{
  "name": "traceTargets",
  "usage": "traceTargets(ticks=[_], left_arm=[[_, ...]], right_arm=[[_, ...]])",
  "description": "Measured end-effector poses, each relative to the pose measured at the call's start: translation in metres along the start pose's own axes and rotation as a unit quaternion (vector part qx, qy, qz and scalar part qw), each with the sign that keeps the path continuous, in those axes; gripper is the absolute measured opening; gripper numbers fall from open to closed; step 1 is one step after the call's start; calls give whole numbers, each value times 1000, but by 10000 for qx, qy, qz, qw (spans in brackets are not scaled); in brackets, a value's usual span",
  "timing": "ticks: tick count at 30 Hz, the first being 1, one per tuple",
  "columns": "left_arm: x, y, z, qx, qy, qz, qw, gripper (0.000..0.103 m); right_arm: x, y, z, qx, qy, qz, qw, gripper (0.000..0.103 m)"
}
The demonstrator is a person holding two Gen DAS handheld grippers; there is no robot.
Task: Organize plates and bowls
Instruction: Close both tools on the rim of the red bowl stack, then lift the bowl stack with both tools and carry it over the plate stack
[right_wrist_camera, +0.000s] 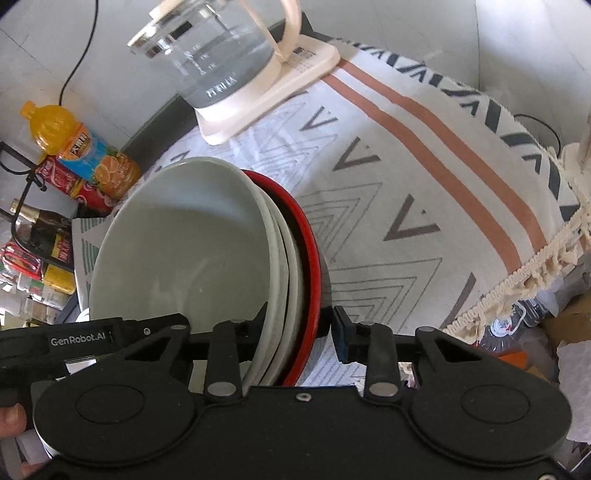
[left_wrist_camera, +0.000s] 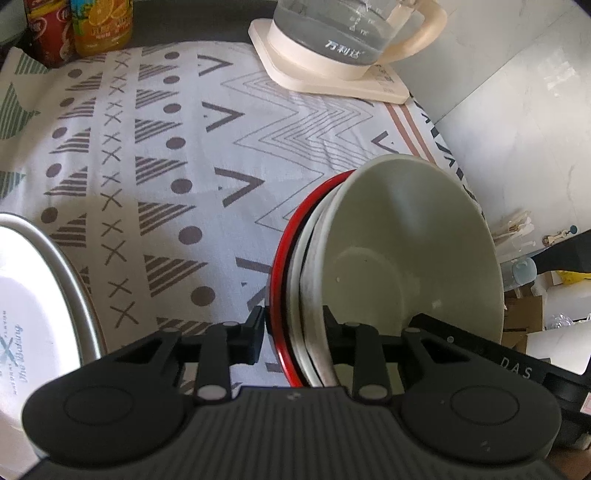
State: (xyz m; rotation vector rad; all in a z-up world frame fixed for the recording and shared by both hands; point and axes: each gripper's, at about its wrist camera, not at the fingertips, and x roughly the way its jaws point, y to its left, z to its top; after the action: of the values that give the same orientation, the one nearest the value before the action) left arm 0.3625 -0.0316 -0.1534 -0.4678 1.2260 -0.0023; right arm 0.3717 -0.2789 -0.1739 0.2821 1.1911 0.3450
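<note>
A stack of nested bowls stands tilted over the patterned tablecloth (left_wrist_camera: 155, 155). A pale bowl (left_wrist_camera: 388, 258) lies innermost, white bowls are under it, and a red-rimmed black bowl (left_wrist_camera: 284, 266) is outermost. My left gripper (left_wrist_camera: 293, 330) is shut on the stack's rim, one finger outside the red bowl and one inside the pale bowl. In the right wrist view the same pale bowl (right_wrist_camera: 177, 251) and red bowl (right_wrist_camera: 310, 251) sit between the fingers of my right gripper (right_wrist_camera: 299, 328), which is shut on the opposite rim. Each gripper's body shows at the edge of the other's view.
A white plate (left_wrist_camera: 26, 317) with printed lettering lies at the left. A glass kettle (left_wrist_camera: 332, 37) on a cream base stands at the back, with drink bottles (left_wrist_camera: 99, 26) beside it. The cloth's fringed edge (right_wrist_camera: 535, 266) hangs off the table at the right.
</note>
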Motion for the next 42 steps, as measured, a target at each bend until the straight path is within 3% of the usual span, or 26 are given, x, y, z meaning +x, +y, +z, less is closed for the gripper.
traceTargets(ticks=[19, 42], left_arm=[[-54, 31, 9, -191, -495, -8, 9986, 28], [-117, 109, -18, -754, -895, 161, 9930, 28]], right_arm=[[-10, 61, 4, -477, -211, 194, 9984, 32], [-5, 153, -30, -1146, -141, 401, 9925, 32]])
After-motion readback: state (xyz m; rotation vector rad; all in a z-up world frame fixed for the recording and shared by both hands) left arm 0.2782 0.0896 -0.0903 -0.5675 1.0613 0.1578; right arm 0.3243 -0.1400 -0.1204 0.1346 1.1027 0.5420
